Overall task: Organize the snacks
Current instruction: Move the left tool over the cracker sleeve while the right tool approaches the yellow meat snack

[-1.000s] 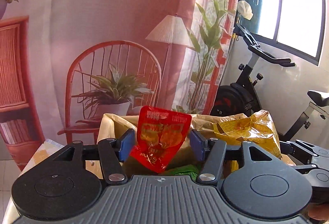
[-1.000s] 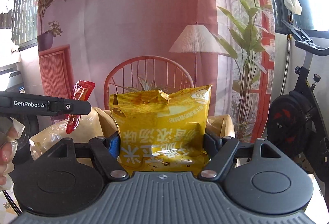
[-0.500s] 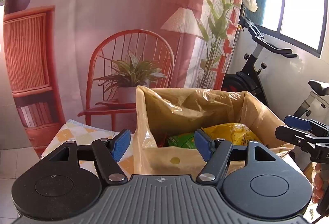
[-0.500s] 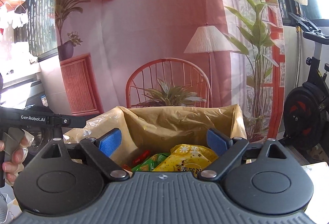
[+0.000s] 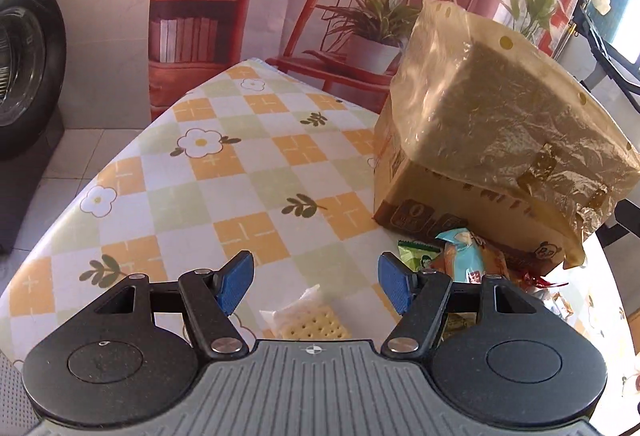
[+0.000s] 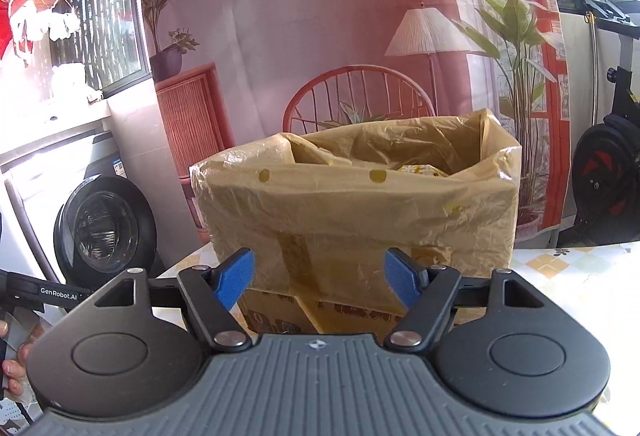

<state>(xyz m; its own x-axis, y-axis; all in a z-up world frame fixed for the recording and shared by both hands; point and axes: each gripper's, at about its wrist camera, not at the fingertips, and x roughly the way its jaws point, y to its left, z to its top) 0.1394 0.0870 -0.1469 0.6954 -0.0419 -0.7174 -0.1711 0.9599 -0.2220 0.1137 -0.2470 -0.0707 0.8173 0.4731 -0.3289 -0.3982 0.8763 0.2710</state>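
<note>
A cardboard box lined with a yellowish plastic bag point(image 5: 492, 132) stands on the table; it fills the middle of the right wrist view point(image 6: 360, 204), with a yellow snack bag point(image 6: 416, 169) just showing inside. My left gripper point(image 5: 314, 282) is open and empty, low over the table, above a clear pack of crackers point(image 5: 306, 318). A green packet point(image 5: 414, 256), a light-blue packet point(image 5: 464, 260) and other snacks lie at the box's foot to its right. My right gripper point(image 6: 318, 278) is open and empty, facing the box's front.
The table has a checked floral cloth point(image 5: 224, 172); its left edge drops to a tiled floor. A washing machine point(image 6: 104, 232) stands at the left and an exercise bike point(image 6: 608, 172) at the right. The left gripper's body point(image 6: 40, 292) shows at the right wrist view's left edge.
Both grippers let go of their packets, red one from the left and yellow one from the right, into the box and opened. Both then drew back; the left swung down over the table snacks.
</note>
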